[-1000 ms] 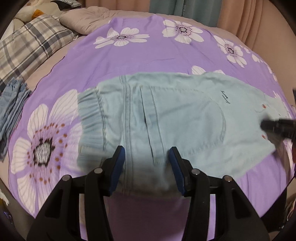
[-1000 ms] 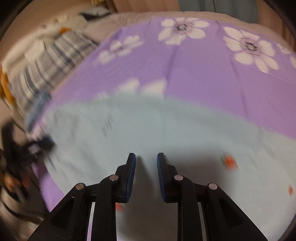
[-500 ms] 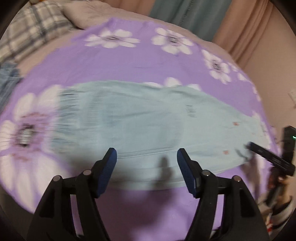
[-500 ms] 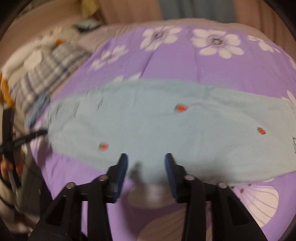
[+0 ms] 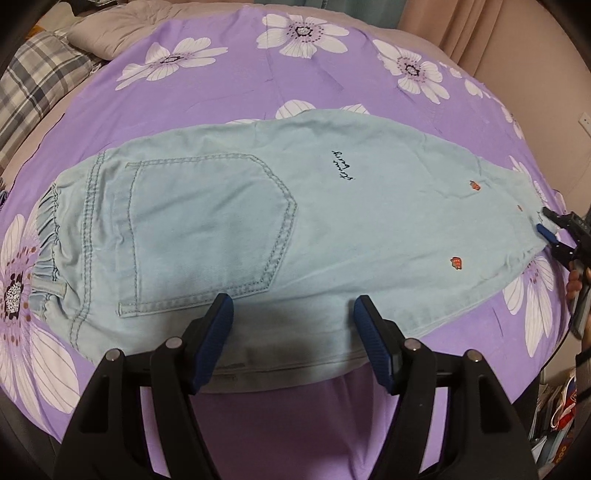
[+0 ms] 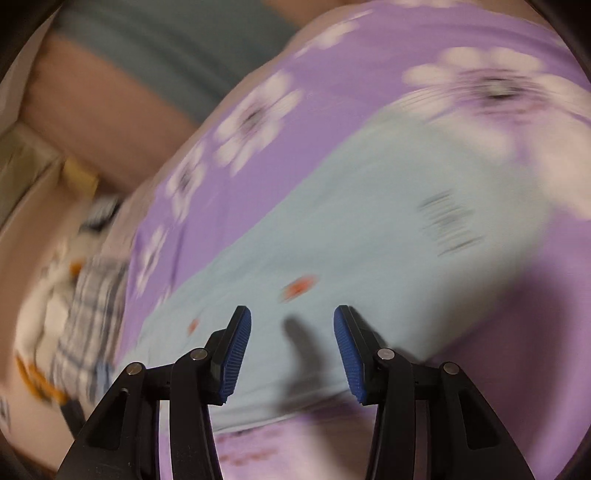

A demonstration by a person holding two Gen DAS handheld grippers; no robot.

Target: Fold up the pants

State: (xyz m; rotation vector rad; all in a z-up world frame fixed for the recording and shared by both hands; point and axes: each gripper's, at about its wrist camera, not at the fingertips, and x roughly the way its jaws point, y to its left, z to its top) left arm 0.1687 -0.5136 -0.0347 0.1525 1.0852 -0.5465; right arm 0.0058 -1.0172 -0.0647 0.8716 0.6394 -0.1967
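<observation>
Left gripper (image 5: 292,319): nearest the left wrist camera, black arms with blue ribbed pads, jaws standing wide apart after just having been opening; nothing sits between the pads, which hang over the near edge of the pants.
Right gripper (image 6: 291,330): in its own blurred view the jaws stand parted, having widened within the last second, with only bare fabric showing in the gap; no cloth is pinched.
Right gripper seen from the left: at the far right edge of the left wrist view, its blue pad tip lies just beside the leg hem, with a hand (image 5: 574,284) behind it.
Pants (image 5: 280,236): pale blue denim, folded lengthwise and lying flat across the bed, waist to the left and leg end to the right in the left wrist view.
Waistband (image 5: 46,236): gathered elastic at the left end, resting over a large white flower print.
Back pocket (image 5: 207,229): stitched patch facing up, just beyond the left gripper's left pad.
Embroidery (image 5: 342,165): small dark script on the mid-thigh; small red motifs lie nearer the hem.
Bed cover (image 5: 236,88): purple with white flowers, spread under and beyond the pants.
Plaid cloth (image 5: 33,85): grey check, at the far left edge of the bed.
Curtains (image 5: 476,33): beige, at the very back.
</observation>
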